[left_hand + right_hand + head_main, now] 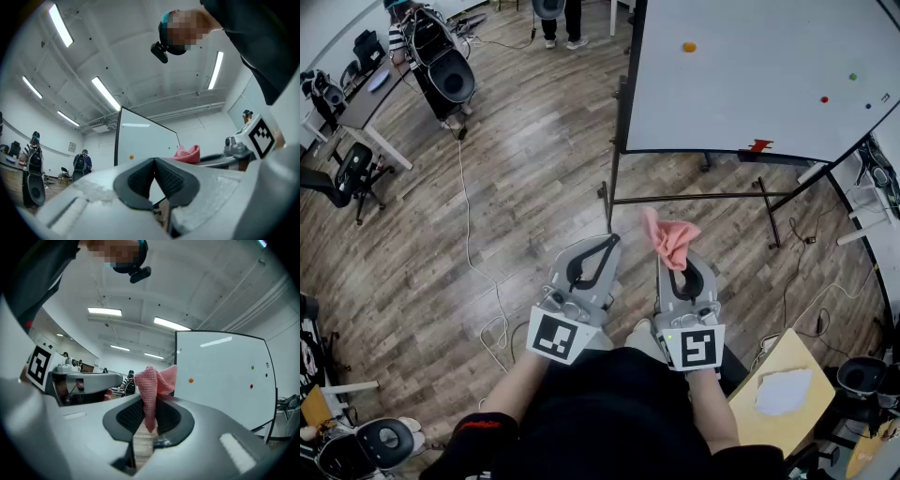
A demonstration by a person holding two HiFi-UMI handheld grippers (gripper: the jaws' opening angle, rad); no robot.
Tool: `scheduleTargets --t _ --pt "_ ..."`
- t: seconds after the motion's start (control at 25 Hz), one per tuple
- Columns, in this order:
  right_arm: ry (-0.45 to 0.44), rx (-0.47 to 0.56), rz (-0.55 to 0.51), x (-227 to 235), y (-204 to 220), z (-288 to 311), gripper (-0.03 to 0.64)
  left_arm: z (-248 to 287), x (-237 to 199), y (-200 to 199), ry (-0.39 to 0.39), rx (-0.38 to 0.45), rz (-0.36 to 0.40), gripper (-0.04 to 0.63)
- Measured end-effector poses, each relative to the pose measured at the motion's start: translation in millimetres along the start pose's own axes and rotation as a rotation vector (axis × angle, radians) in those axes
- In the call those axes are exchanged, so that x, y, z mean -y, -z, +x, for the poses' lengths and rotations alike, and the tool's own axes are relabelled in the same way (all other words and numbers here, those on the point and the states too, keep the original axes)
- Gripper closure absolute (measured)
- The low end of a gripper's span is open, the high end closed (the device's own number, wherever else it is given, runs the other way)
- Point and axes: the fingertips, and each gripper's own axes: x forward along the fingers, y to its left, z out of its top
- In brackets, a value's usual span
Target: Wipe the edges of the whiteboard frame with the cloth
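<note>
left gripper (607,244): jaws together, empty | right gripper (679,264): jaws clamped on pink cloth (669,238) | whiteboard (750,84): ahead of the grippers, apart from cloth

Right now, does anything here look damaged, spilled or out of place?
Nothing stands out. The right gripper is shut on the pink cloth, the left gripper is shut and empty, and the whiteboard looks undamaged. Only a loose cable trails across the floor.
</note>
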Motion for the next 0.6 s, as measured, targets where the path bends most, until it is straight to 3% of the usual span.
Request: scheduleTargets --t 0.28,0.6 --pt "0.024 0.027 -0.025 -8 -5 11 0.572 -3 -7 -11 0.039 0.067 0.093 0.594" --pt "0.041 -0.003 -0.049 -7 3 7 0.572 3 -7 -7 0.037 0.104 0.069 0.594"
